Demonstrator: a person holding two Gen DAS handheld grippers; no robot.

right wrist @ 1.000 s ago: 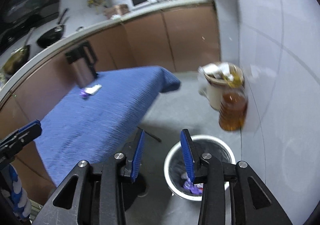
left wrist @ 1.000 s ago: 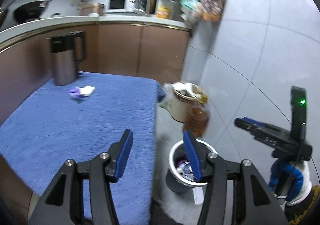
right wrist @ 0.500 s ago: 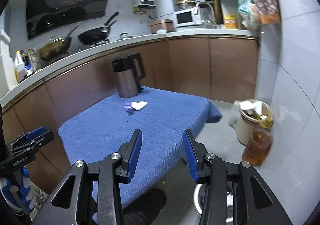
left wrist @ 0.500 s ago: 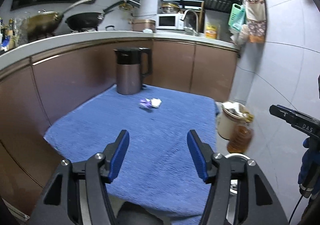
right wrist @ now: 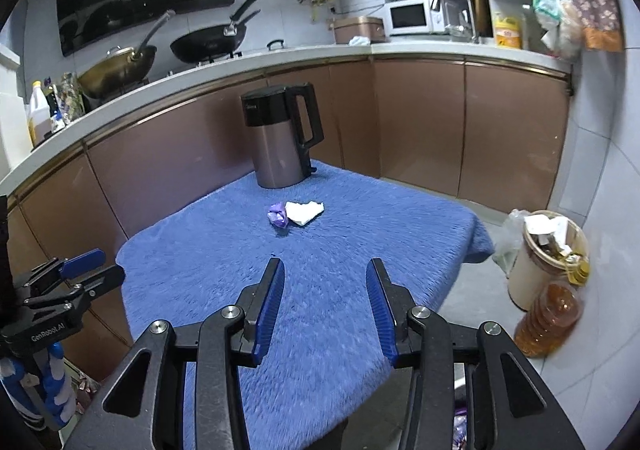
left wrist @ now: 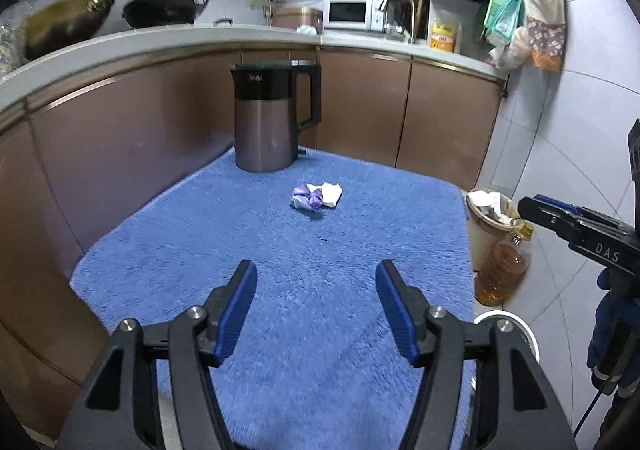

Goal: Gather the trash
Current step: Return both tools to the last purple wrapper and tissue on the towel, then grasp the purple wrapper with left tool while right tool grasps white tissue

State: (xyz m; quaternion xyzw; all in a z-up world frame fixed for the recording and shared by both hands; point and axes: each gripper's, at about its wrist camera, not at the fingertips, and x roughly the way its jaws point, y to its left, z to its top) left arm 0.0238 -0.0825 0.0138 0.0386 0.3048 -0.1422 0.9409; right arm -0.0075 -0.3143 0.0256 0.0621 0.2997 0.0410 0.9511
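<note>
A crumpled purple foil wrapper [left wrist: 307, 199] touching a crumpled white paper scrap [left wrist: 331, 194] lies on the blue fluffy tablecloth [left wrist: 280, 270] near the grey electric kettle [left wrist: 267, 118], well ahead of the left gripper [left wrist: 316, 282], whose jaws have just been opening, and the right gripper [right wrist: 325, 282], both parted and empty.
</note>
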